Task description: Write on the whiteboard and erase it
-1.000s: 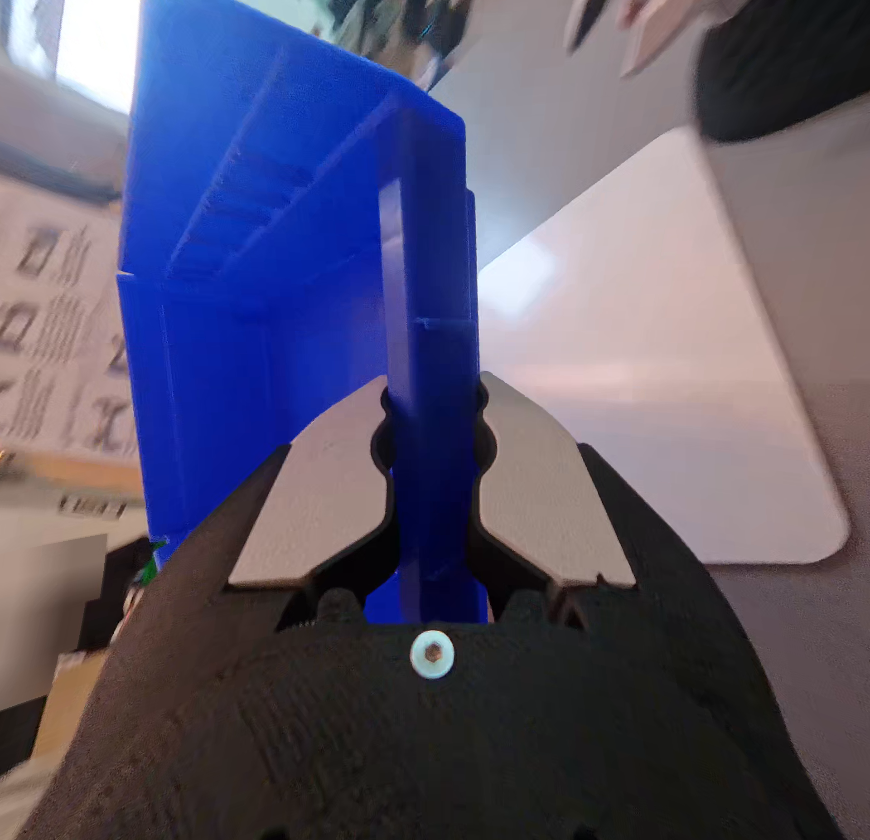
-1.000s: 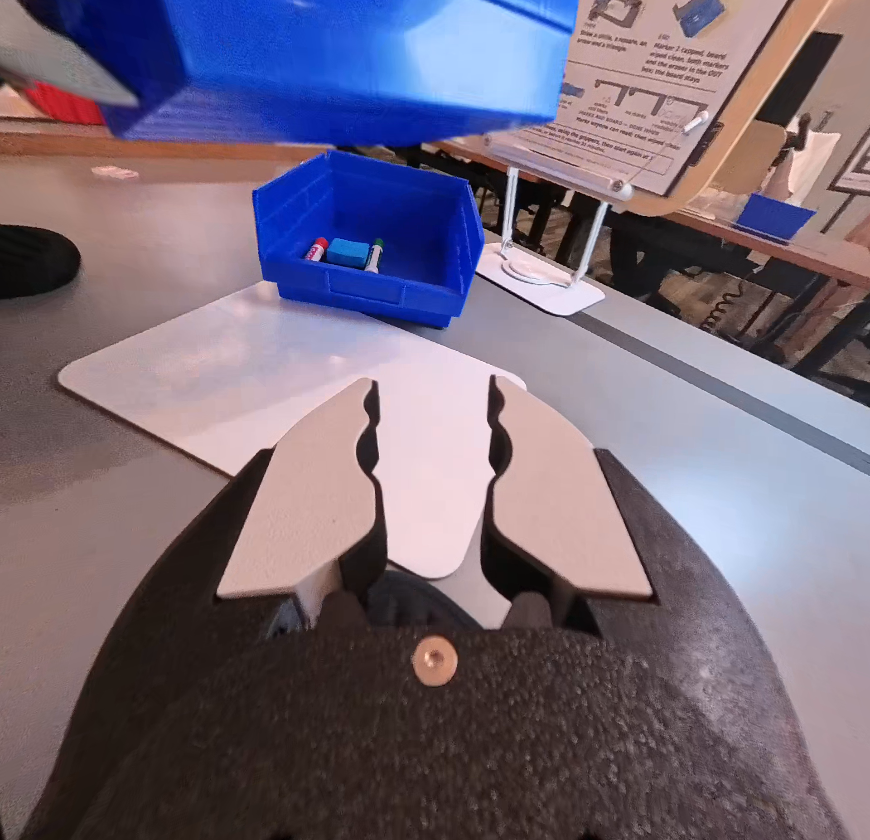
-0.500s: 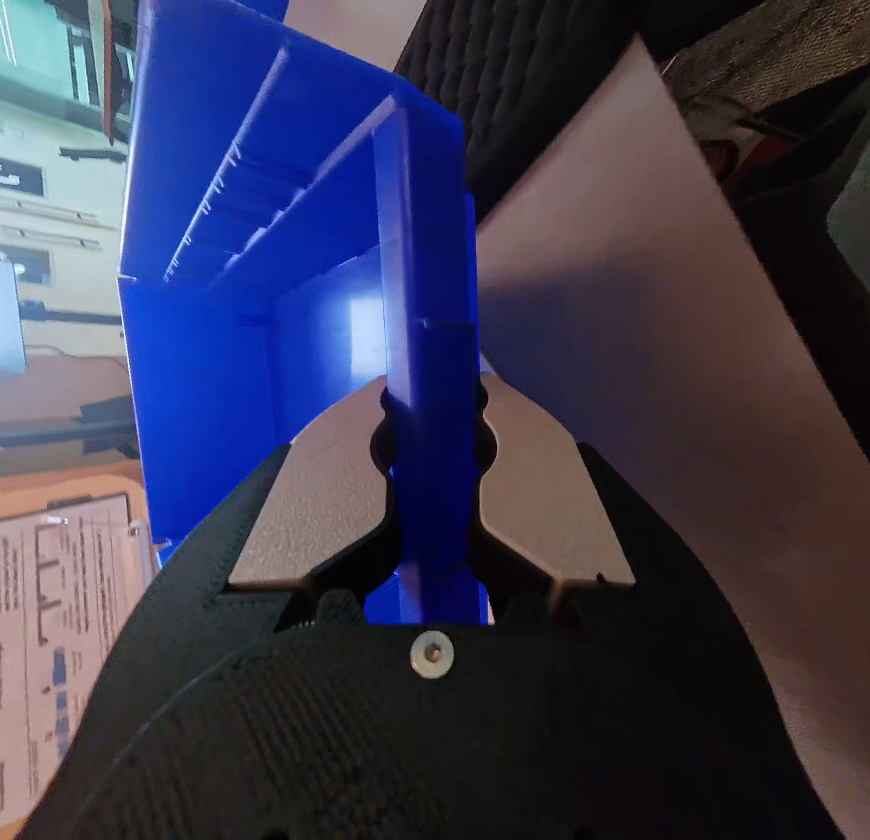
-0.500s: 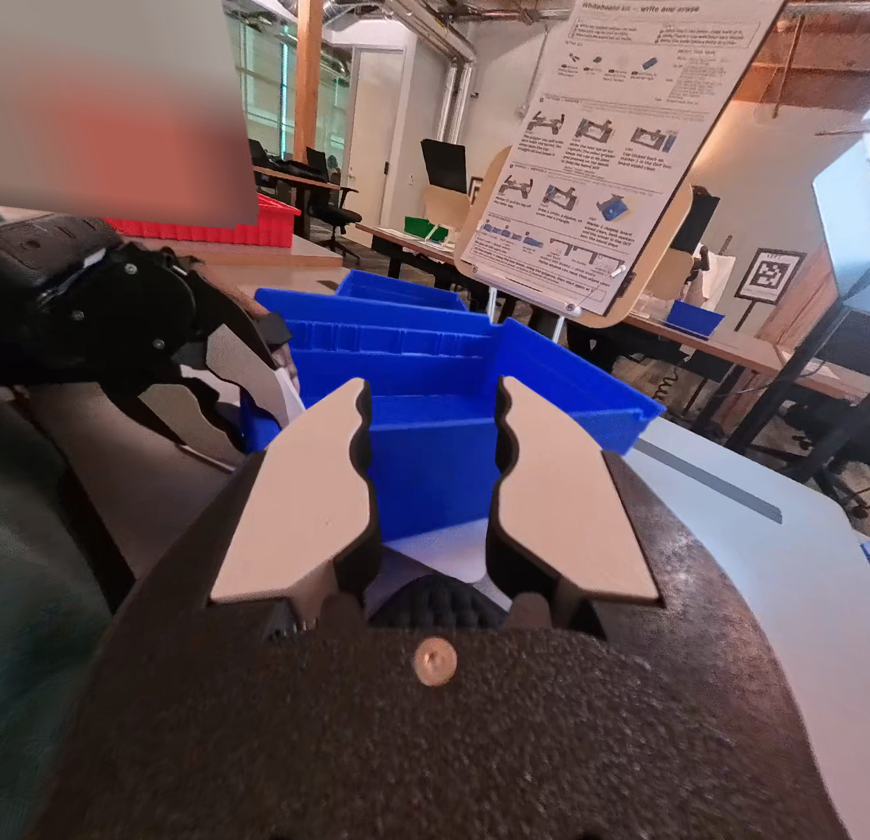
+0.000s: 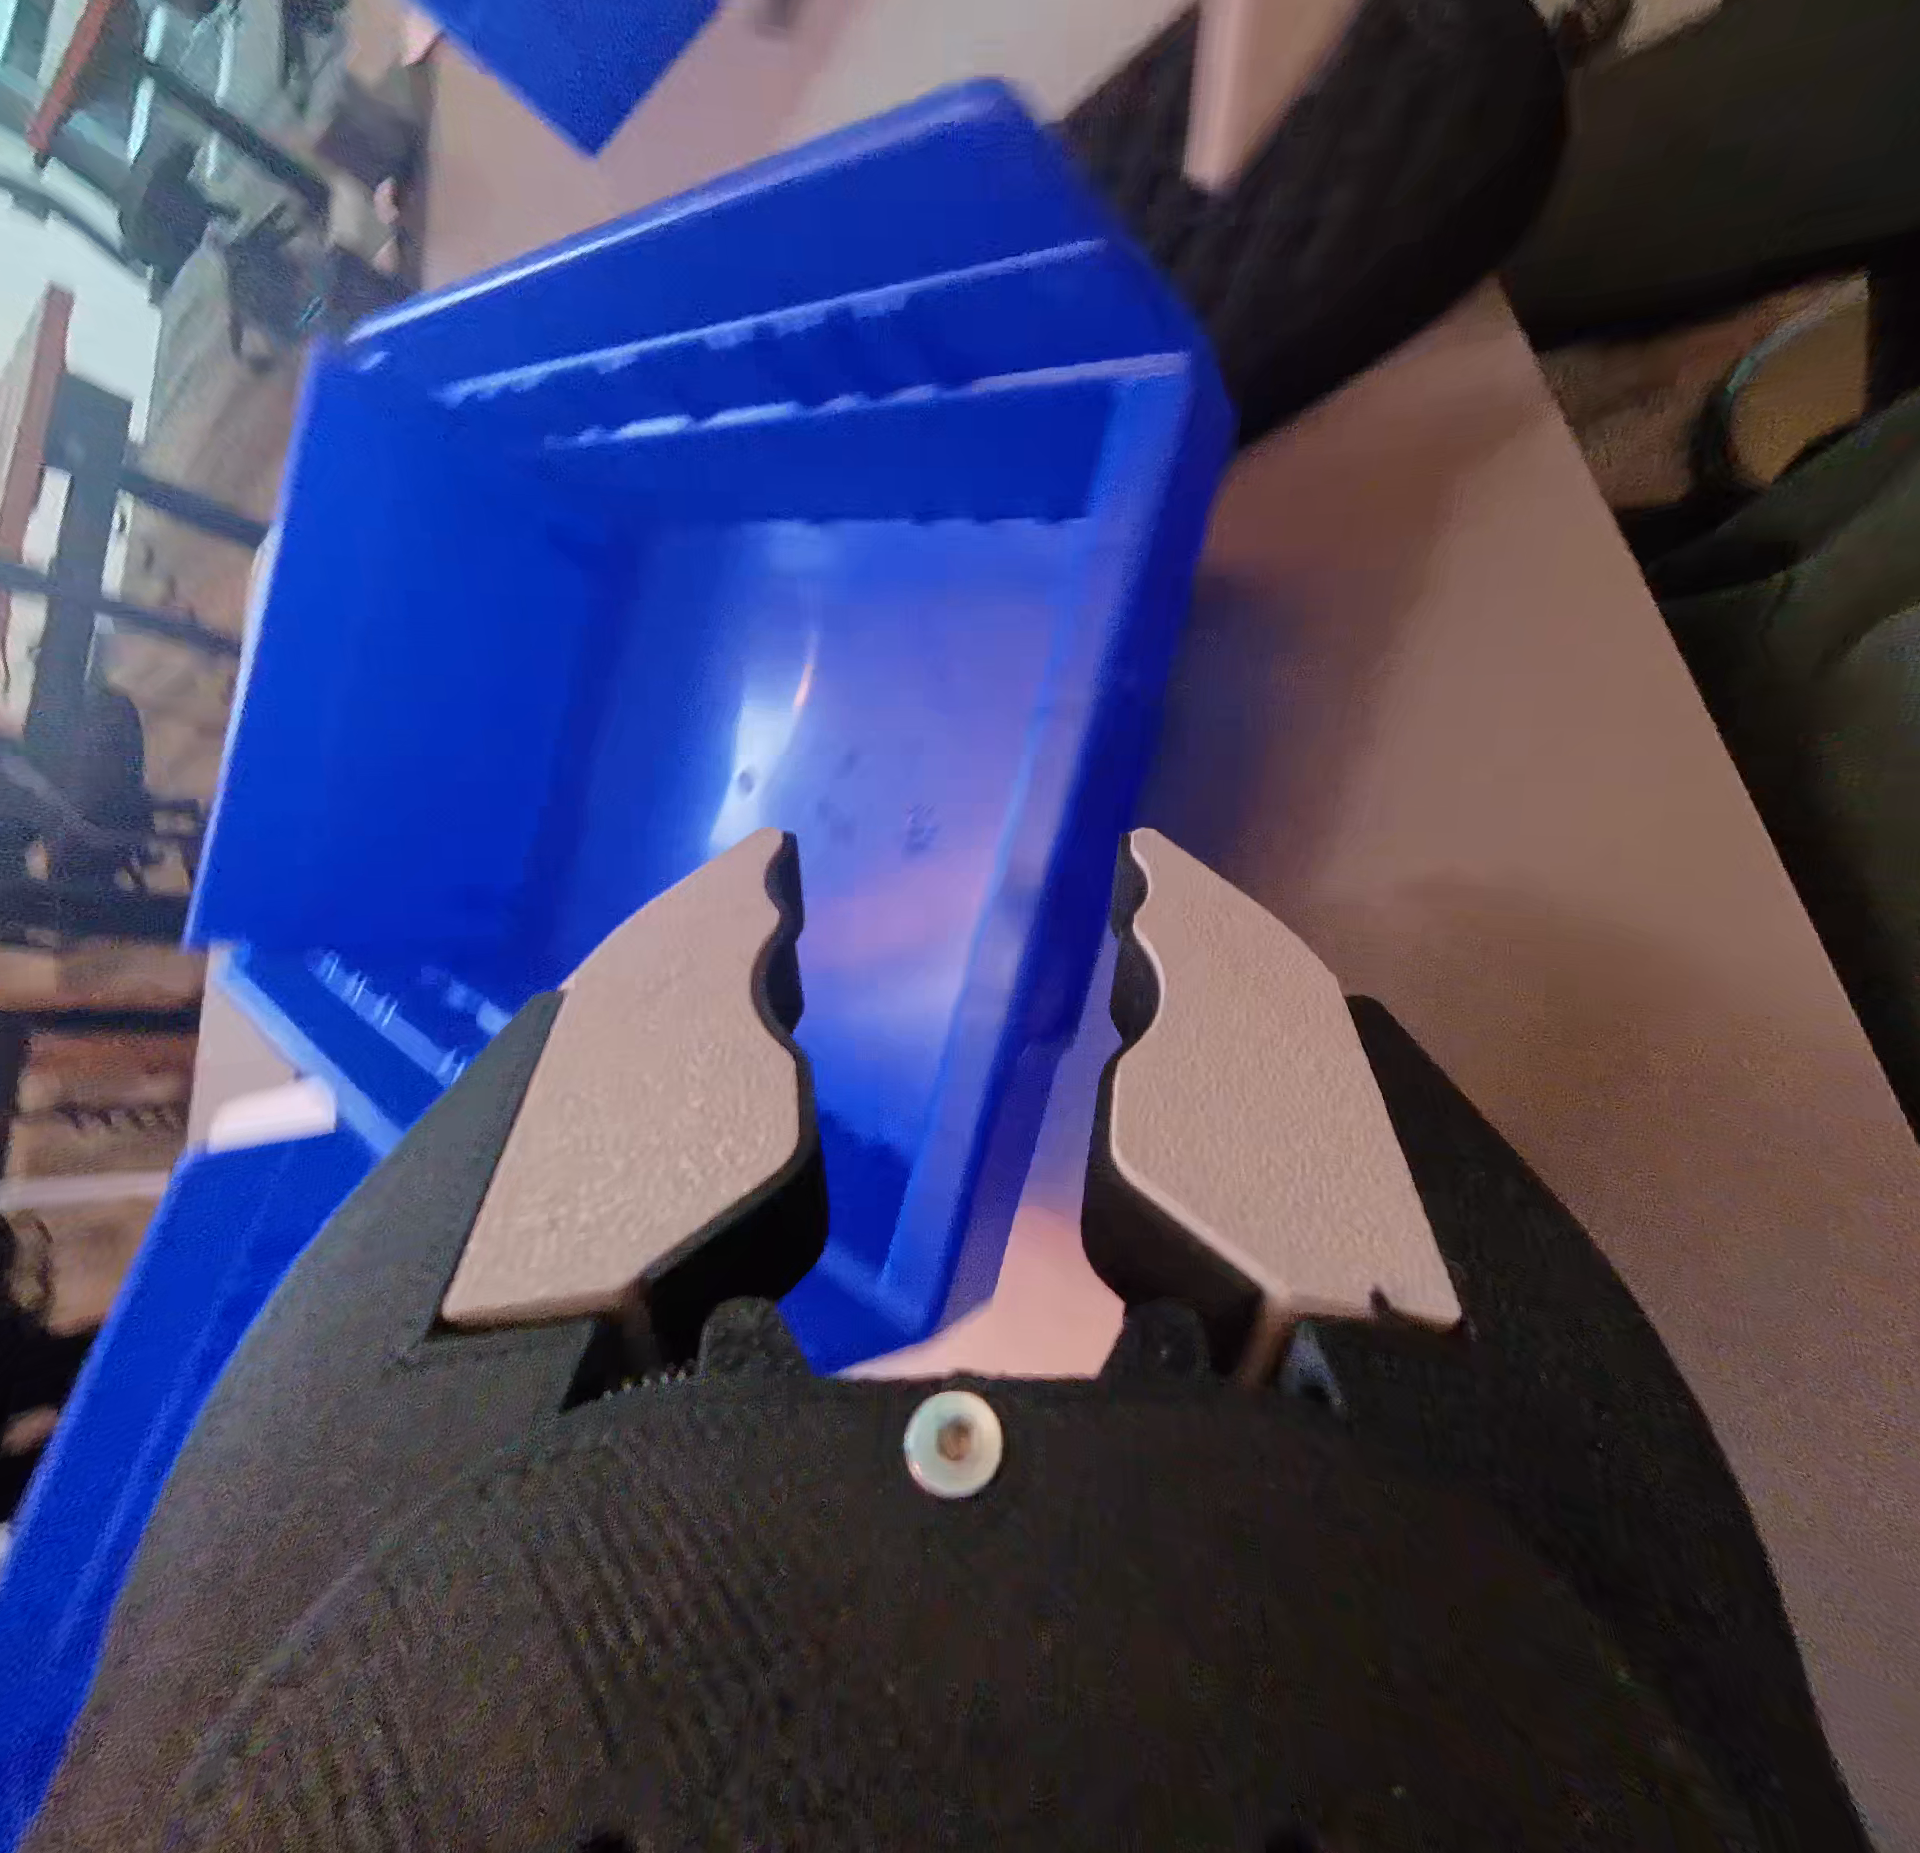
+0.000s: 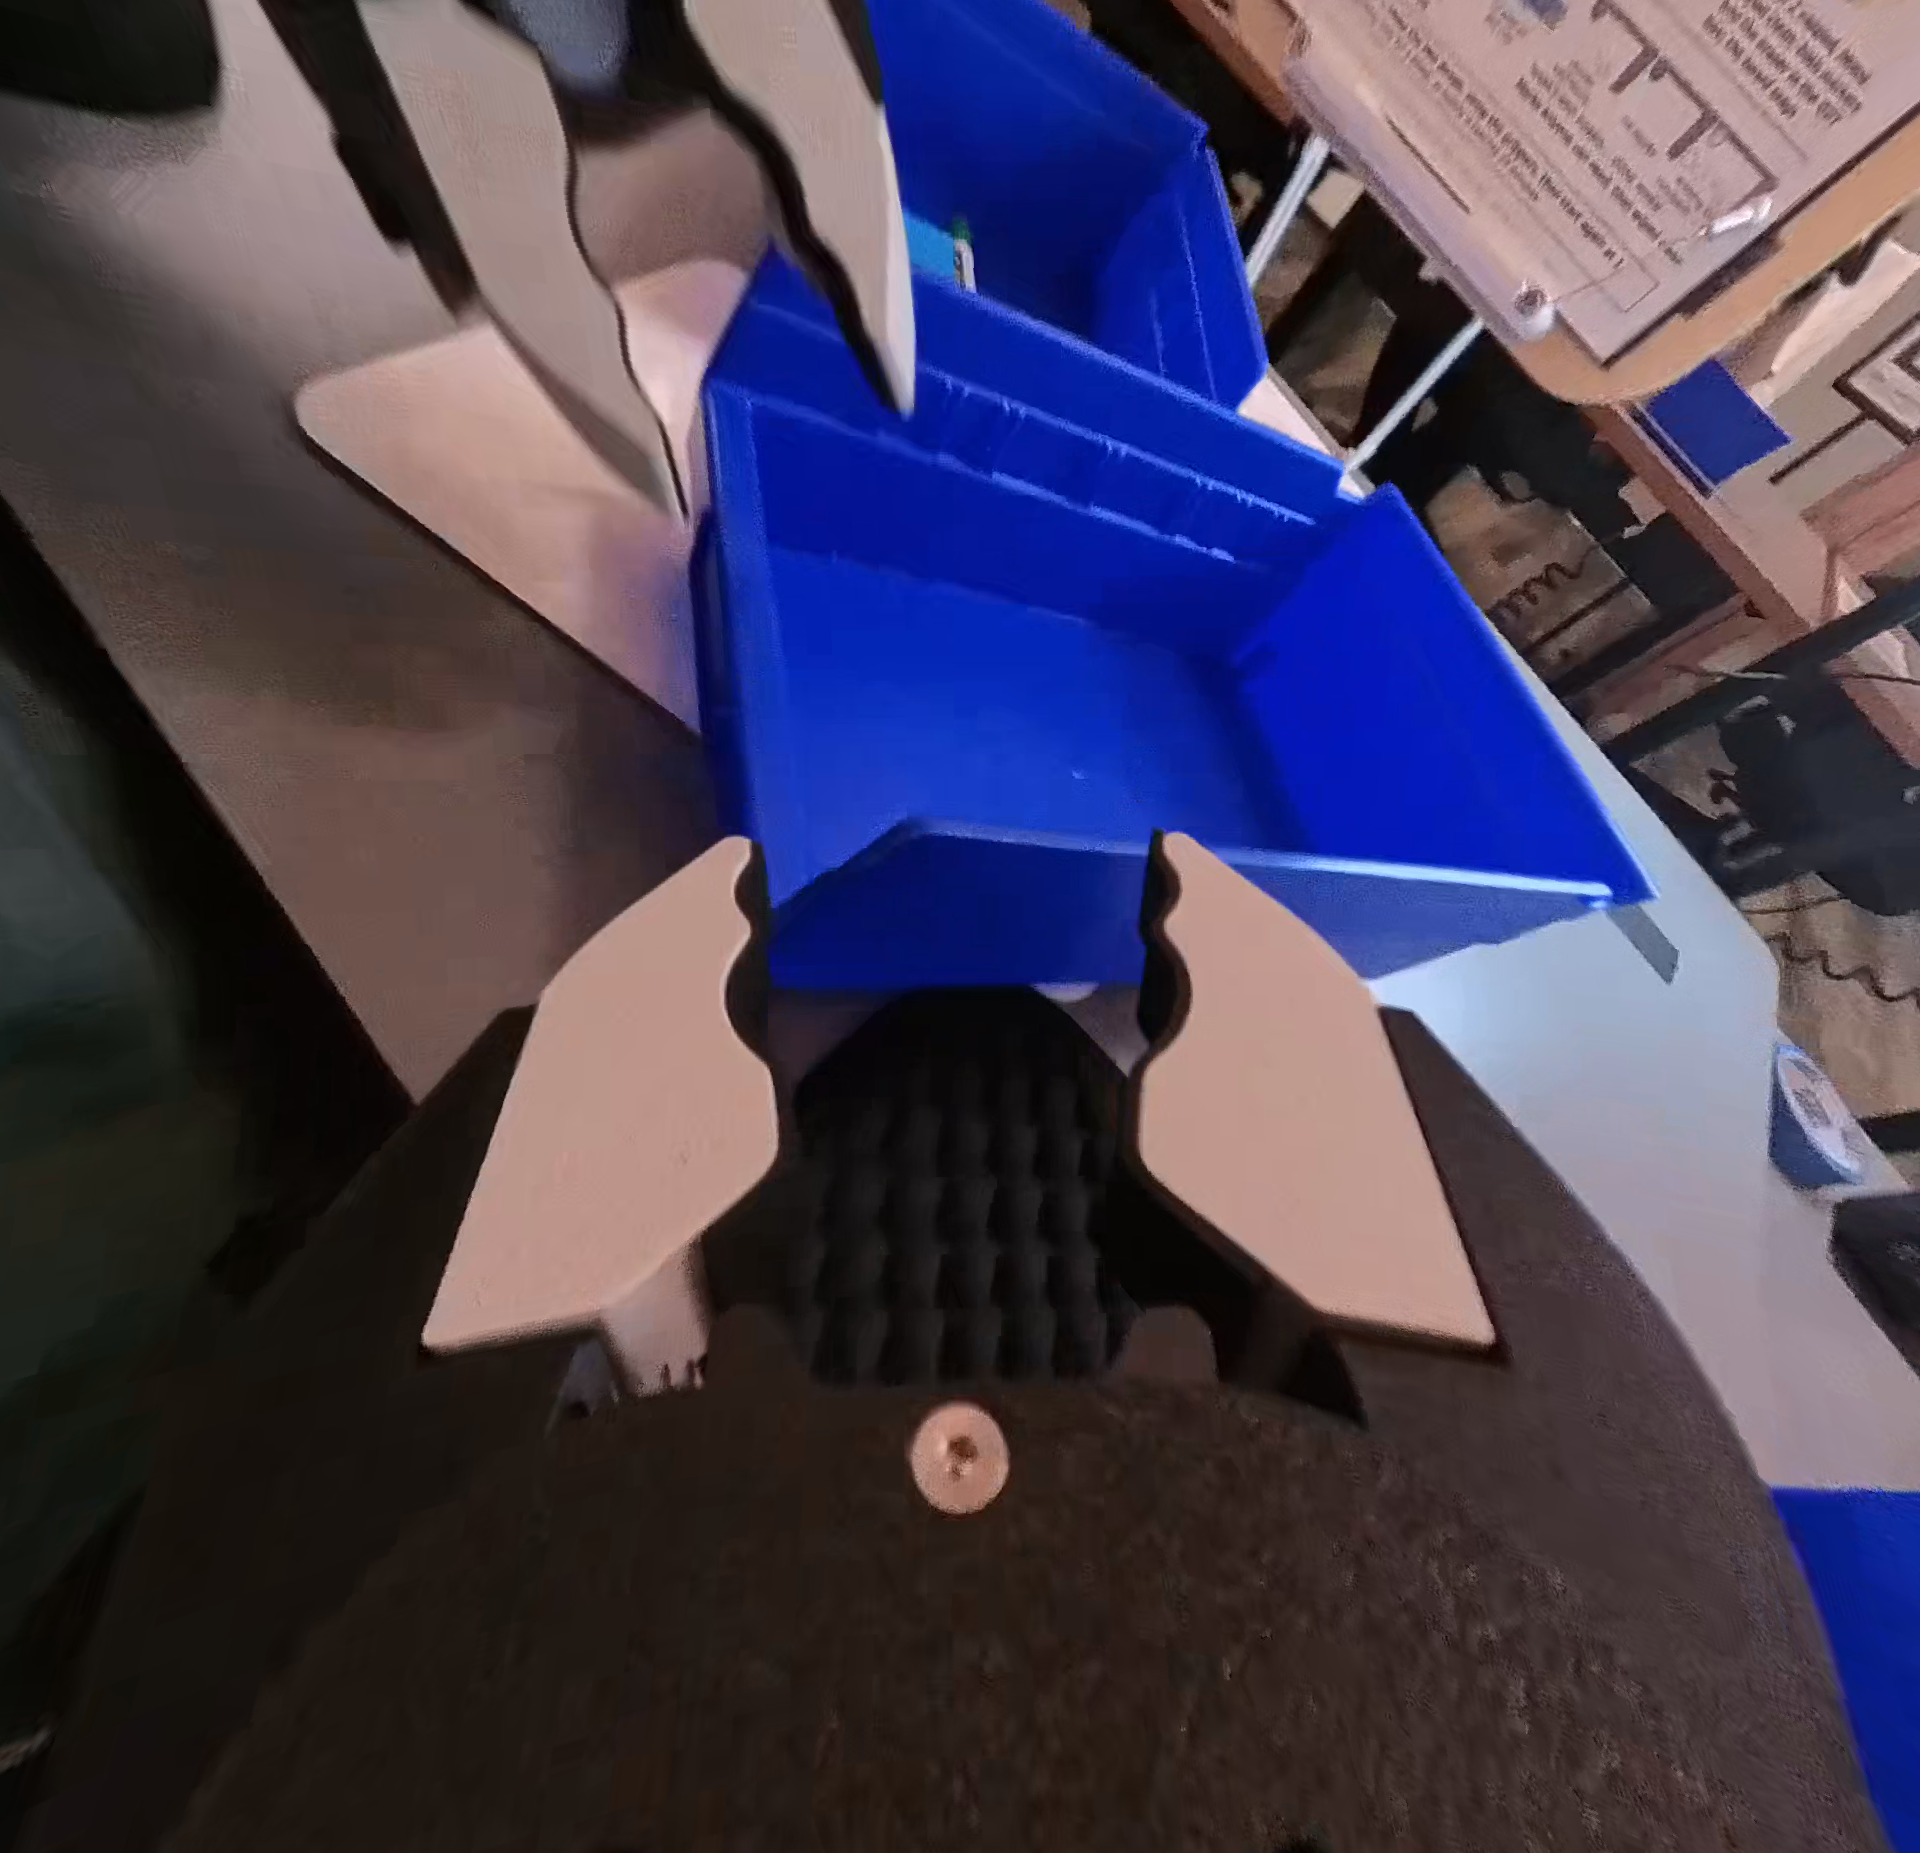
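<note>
An empty blue bin (image 6: pixel 987 723) stands partly on the whiteboard (image 6: pixel 468 432). My left gripper (image 5: pixel 956 858) is open, with the bin's (image 5: pixel 665 660) side wall loose between its fingers. It also shows in the right wrist view (image 6: pixel 779 442), at the bin's far left corner. My right gripper (image 6: pixel 953 853) is open and empty, just short of the bin's near wall. A second blue bin (image 6: pixel 1049 151) behind holds a light blue eraser (image 6: pixel 928 245) and a marker (image 6: pixel 964 250).
An instruction sheet on a stand (image 6: pixel 1610 89) rises at the back right. The grey table (image 6: pixel 1621 1107) runs on to the right, with a small blue and white object (image 6: pixel 1813 1117) near its edge. In the left wrist view, the second bin (image 5: pixel 187 1388) lies at the lower left.
My left gripper has opened and let go of the bin's wall. The bin, carried in the air a second ago, now rests on the whiteboard. My right gripper has tipped down towards it.
</note>
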{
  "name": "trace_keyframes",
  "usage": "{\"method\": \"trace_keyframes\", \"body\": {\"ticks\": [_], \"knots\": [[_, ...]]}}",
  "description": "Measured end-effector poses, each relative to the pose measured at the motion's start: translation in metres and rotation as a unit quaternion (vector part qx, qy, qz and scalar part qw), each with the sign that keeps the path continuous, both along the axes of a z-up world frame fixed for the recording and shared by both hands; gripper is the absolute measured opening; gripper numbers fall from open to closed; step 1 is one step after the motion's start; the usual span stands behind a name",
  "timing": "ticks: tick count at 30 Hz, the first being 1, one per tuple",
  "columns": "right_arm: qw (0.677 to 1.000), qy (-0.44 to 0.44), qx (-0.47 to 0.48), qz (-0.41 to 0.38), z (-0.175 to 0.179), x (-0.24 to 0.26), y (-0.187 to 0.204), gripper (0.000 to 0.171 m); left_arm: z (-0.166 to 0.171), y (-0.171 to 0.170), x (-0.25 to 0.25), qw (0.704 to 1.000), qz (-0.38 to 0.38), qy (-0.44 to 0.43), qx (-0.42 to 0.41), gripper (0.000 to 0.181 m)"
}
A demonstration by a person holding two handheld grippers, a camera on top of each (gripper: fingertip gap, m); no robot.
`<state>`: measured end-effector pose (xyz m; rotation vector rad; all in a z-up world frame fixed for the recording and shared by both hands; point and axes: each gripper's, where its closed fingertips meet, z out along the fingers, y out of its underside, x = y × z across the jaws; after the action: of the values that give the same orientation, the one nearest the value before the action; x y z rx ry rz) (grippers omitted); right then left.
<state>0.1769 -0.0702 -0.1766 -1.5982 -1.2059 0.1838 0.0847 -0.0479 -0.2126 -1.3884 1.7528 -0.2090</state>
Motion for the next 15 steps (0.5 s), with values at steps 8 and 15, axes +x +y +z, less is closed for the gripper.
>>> {"method": "trace_keyframes", "body": {"ticks": [8,15], "knots": [[0.973,0.147,-0.147,-0.097,-0.013,-0.002,0.026,0.083,0.036,0.084,-0.162,0.976,0.216,-0.017,-0.005,0.062],[0.956,0.17,-0.161,-0.174,-0.033,-0.014,0.055,0.048,-0.011,0.121,-0.201,0.972,0.218,0.083,0.002,0.06]]}}
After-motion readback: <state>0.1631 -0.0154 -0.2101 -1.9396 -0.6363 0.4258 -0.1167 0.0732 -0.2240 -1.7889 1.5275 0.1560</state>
